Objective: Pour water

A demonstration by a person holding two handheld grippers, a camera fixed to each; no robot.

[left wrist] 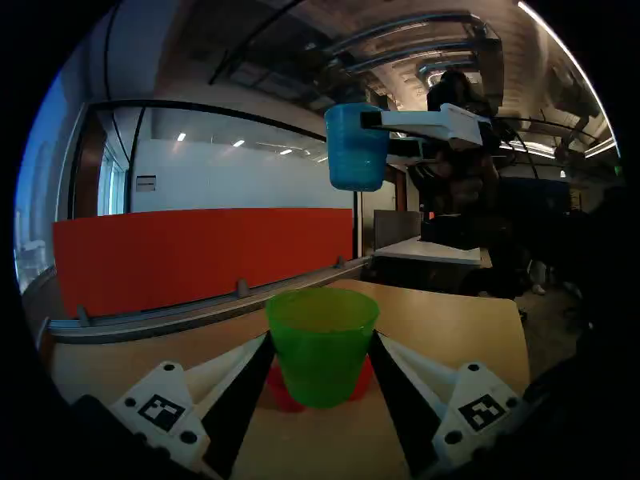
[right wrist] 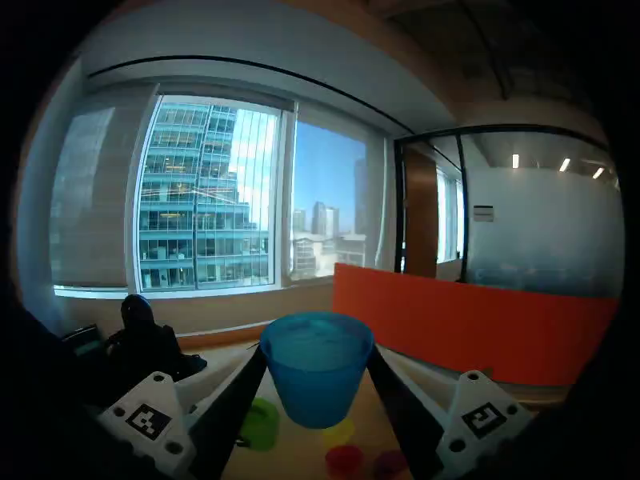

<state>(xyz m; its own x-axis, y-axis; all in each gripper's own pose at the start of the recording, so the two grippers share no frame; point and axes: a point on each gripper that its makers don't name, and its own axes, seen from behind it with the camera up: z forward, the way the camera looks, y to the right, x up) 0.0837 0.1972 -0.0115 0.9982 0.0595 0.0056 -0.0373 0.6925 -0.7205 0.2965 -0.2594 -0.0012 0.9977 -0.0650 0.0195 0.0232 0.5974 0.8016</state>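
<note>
In the left gripper view, the left gripper (left wrist: 322, 346) has its jaws clenched on a green cup (left wrist: 322, 356) at the lower middle of the frame, one finger pressing on each side. The cup stands upright, with its open mouth level. A red thing (left wrist: 282, 394) shows just behind its base, low over the wooden bench (left wrist: 448, 328). At the upper middle of the same frame, the right gripper (left wrist: 376, 134) comes in from the right and grasps a blue cup (left wrist: 355, 152), which is upright, well above the green cup and a little to its right. An orange panel (left wrist: 200, 252) runs along the far edge of the bench on the left. In the right gripper view, the blue cup sits between that gripper's two fingers at the lower middle, in front of a large window (right wrist: 212, 196). I cannot tell whether either cup holds water.
</note>
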